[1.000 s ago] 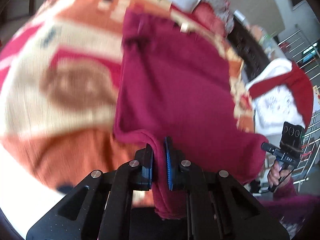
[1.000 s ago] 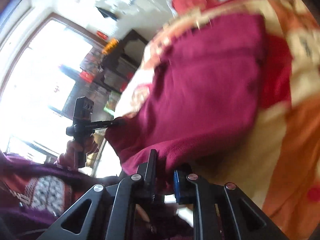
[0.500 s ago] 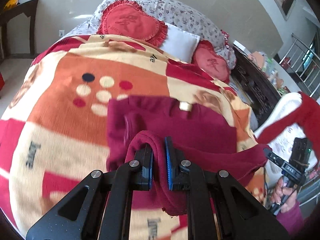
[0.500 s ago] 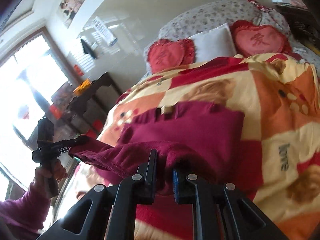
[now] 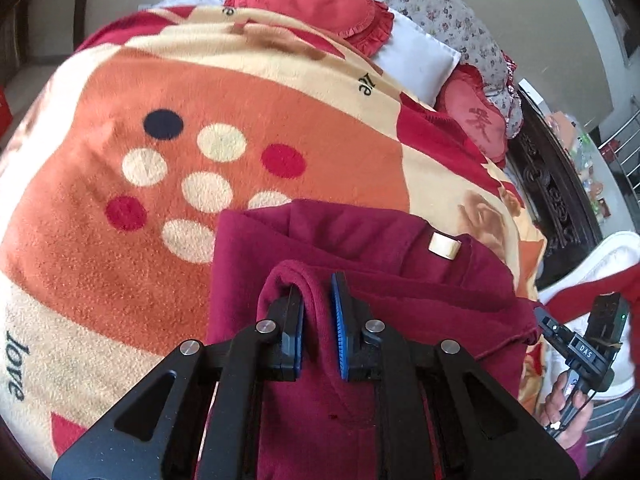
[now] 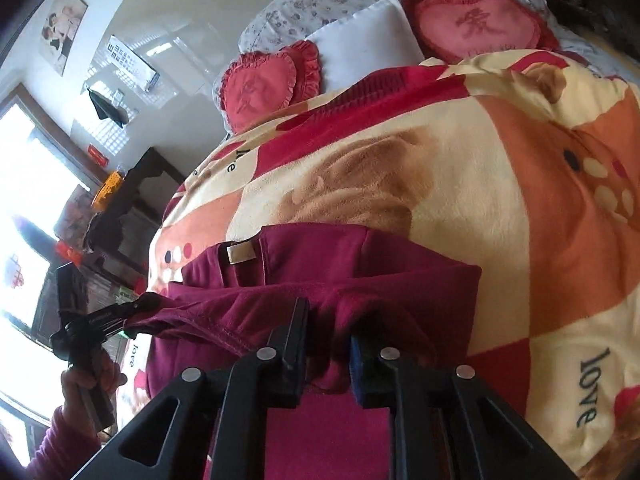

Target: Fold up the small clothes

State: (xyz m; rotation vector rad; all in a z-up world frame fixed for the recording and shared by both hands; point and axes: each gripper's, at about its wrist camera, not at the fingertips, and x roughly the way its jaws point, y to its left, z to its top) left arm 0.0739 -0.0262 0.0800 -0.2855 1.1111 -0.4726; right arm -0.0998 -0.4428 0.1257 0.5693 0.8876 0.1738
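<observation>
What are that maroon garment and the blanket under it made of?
Garment: probably soft fleece or sweatshirt knit, matte and slightly fuzzy, with a stitched hem. Blanket: looks like plush fleece, with visible napped pile and a printed pattern. Exact fibres can't be told.

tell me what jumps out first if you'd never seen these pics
The dark maroon fleece garment fills the foreground, its folded edge pinched by both the left tongs and the right tongs. Beneath it spreads a loud orange, cream and red patterned blanket, with red heart-shaped cushions at the far end.
</observation>
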